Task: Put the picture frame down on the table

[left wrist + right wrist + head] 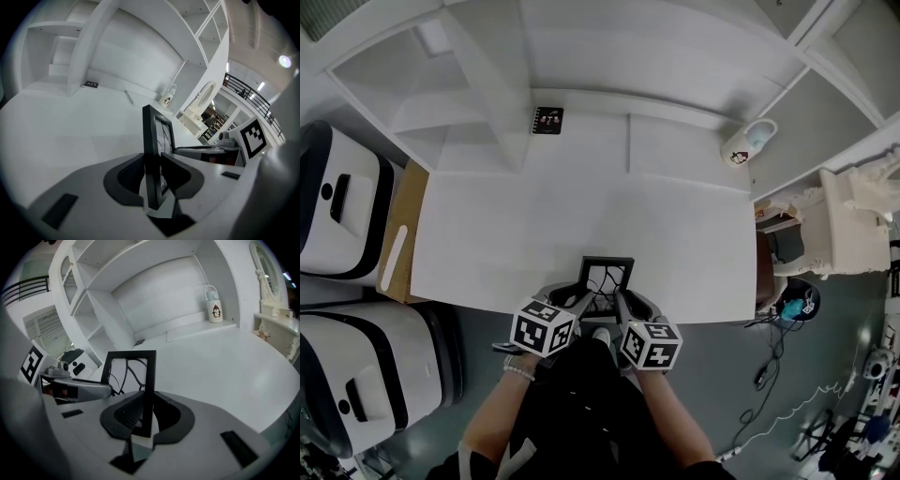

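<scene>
A black picture frame (pixel 606 278) with a white picture crossed by dark lines is held over the near edge of the white table (pixel 506 234). My left gripper (pixel 578 302) is shut on the frame's left side (pixel 151 154). On its right side (pixel 149 390) my right gripper (pixel 621 302) is shut. The left gripper view sees the frame edge-on and upright between the jaws. From the right gripper view its face (pixel 129 373) shows, with the left gripper (pixel 70 385) beyond it.
A small dark card (pixel 547 120) stands at the back of the table by the white shelf unit (pixel 469 84). A white bottle with a penguin picture (pixel 748 142) stands at the back right. White bins (pixel 342 216) sit left of the table; a white chair (pixel 848 220) and cables on the floor are to the right.
</scene>
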`<state>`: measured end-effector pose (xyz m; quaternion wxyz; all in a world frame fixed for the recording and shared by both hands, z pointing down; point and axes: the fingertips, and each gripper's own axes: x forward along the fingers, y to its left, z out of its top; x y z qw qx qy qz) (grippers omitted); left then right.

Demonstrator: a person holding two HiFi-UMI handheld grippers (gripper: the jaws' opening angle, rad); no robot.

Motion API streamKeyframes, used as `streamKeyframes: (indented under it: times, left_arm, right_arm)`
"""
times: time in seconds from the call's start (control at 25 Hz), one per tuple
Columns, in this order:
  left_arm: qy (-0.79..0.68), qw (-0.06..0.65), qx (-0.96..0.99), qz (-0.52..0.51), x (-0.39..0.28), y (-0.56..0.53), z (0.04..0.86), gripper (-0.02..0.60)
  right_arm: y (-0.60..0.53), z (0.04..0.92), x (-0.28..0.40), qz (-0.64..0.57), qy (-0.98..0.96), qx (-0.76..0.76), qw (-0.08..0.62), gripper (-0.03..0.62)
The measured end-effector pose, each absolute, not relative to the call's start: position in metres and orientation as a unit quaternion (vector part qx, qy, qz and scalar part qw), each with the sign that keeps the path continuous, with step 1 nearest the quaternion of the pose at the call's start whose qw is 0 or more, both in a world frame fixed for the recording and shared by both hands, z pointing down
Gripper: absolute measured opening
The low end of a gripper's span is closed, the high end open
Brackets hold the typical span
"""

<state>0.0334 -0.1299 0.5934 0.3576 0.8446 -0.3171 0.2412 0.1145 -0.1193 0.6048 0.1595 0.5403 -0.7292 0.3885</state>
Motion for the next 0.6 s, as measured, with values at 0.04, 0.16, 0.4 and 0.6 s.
streamKeyframes:
  times: [0.04, 0.16, 0.4, 0.6]
  left_arm:
    - [-0.317, 0.360, 0.843, 0.242, 0.033, -0.130, 0.596, 0.110]
    - [-0.317, 0.371, 0.839, 0.239, 0.032, -0.131, 0.602, 0.110]
    - [-0.320, 0.382, 0.827, 0.259, 0.027, -0.134, 0.616, 0.120]
    - [-0.334, 0.371, 0.814, 0.298, 0.023, -0.135, 0.630, 0.136]
  right_arm:
    - [-0.119, 0.607, 0.114, 0.389, -0.728, 0.540, 0.162, 0.066]
    - [-0.120, 0.611, 0.114, 0.387, -0.729, 0.540, 0.168, 0.066]
    - [-0.120, 0.615, 0.110, 0.380, -0.732, 0.534, 0.184, 0.066]
    - [-0.118, 0.620, 0.107, 0.382, -0.726, 0.538, 0.192, 0.063]
